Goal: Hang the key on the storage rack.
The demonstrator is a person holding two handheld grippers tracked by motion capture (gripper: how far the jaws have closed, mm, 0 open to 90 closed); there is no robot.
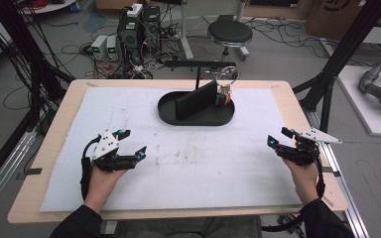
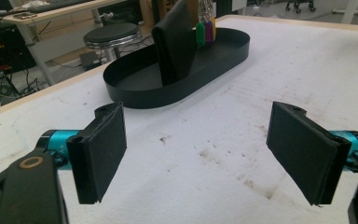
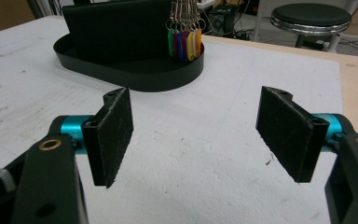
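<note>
Nothing begun, by appearance: left gripper [image 1: 132, 142] and right gripper [image 1: 278, 137] both spread, empty; tags [image 1: 222, 99] hang untouched over tray [image 1: 197, 119].

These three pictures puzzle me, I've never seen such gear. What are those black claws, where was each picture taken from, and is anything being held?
No robot here: a person holds a hand-held gripper in each hand, the left hand-held gripper and the right hand-held gripper. The high view looks down on the table from above. The other two come from small cameras riding on each gripper, looking along its two black padded jaws. Both stand wide open over the white mat and hold nothing. Farther back lies a black oval tray with an upright black panel in it, and a bunch of coloured key tags hanging over it.
</note>
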